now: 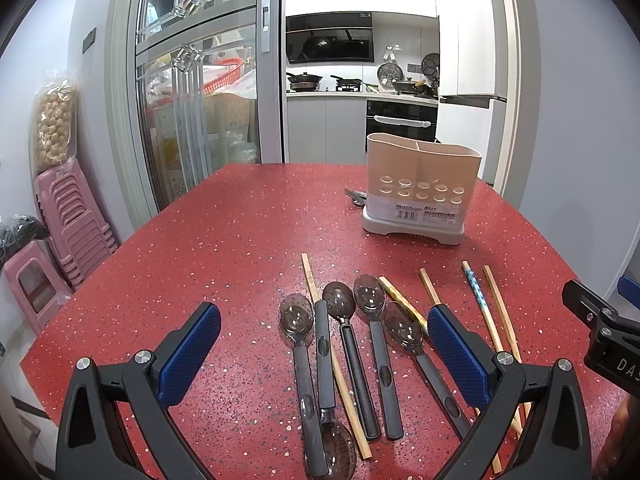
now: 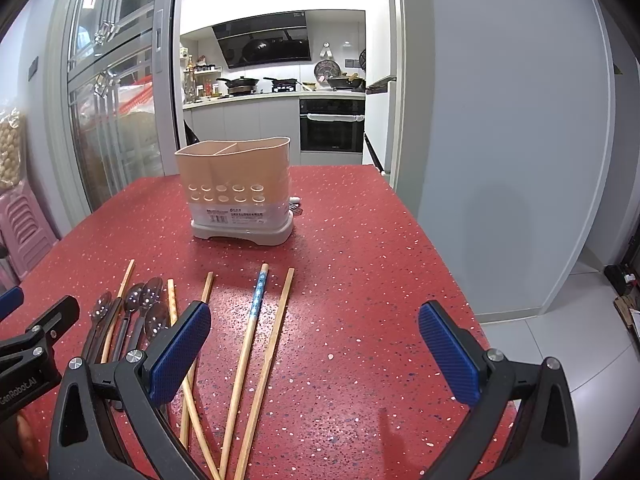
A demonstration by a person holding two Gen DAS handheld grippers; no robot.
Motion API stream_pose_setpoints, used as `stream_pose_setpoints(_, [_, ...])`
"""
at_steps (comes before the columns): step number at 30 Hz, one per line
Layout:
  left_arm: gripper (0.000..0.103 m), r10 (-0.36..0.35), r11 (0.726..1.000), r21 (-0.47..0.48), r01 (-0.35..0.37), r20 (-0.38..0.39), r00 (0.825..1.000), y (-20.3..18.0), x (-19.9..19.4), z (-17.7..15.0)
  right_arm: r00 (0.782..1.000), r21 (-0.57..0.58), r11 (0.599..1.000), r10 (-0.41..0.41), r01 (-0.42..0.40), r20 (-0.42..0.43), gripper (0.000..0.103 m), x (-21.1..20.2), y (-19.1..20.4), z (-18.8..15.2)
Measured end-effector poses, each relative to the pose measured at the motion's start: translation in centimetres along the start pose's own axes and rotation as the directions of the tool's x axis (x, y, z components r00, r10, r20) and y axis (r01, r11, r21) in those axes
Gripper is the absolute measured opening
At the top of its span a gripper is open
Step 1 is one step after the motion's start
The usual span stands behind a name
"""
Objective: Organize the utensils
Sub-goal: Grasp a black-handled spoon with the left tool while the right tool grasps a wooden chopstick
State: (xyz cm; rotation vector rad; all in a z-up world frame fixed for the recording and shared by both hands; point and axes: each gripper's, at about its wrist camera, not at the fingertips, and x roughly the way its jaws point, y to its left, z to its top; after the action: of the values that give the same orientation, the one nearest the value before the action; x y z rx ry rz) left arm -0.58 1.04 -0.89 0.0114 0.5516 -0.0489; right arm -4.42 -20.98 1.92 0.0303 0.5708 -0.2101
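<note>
- Left wrist view: the left gripper (image 1: 324, 356) hangs low in the frame, its blue-padded jaws spread wide and holding nothing.
- Between them, centre-bottom, lie five translucent dark plastic spoons with black handles (image 1: 344, 344) in a rough row, one reversed; likely laid out for sorting.
- Bare wooden chopsticks (image 1: 502, 312) and one blue-patterned chopstick (image 1: 478, 298) lie lower right.
- The beige perforated two-compartment plastic utensil holder (image 1: 420, 188) stands upright, upper right on the red speckled table (image 1: 224, 240), apparently empty.
- Right wrist view: the right gripper (image 2: 316, 354), also wide and empty, hovers bottom centre with chopsticks fanned at its left pad; the holder sits upper left of centre.
</note>
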Motion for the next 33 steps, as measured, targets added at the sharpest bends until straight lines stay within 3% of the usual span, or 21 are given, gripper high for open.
stream_pose_setpoints(10, [0.103, 0.009, 1.000, -0.005, -0.009, -0.048, 0.999, 0.9, 1.3, 0.3, 0.999, -0.008, 1.000, 0.022, -0.022, -0.032, 0.103, 1.0, 0.1, 0.2])
stream_pose_setpoints(15, [0.103, 0.038, 0.998, -0.036, -0.043, -0.143, 0.989, 3.3, 3.3, 0.5, 0.992, 0.005, 0.998, 0.063, -0.063, -0.112, 0.103, 2.7, -0.7, 0.7])
stream_pose_setpoints(18, [0.103, 0.036, 0.996, -0.073, -0.054, -0.233, 0.972, 5.2, 5.1, 0.3, 0.980, 0.001, 0.997, 0.082, -0.083, -0.183, 0.103, 4.2, -0.8, 1.1])
stream_pose_setpoints(26, [0.103, 0.021, 0.996, -0.073, -0.049, -0.341, 0.940, 6.9, 8.3, -0.3, 0.921, 0.035, 0.994, 0.112, -0.107, -0.374, 0.101, 9.1, -1.4, 2.1])
stream_pose_setpoints(33, [0.103, 0.001, 0.994, -0.101, -0.047, -0.409, 0.912, 7.4, 10.5, -0.6, 0.845, 0.019, 0.994, 0.105, -0.112, -0.524, 0.072, 13.0, -0.7, 1.2])
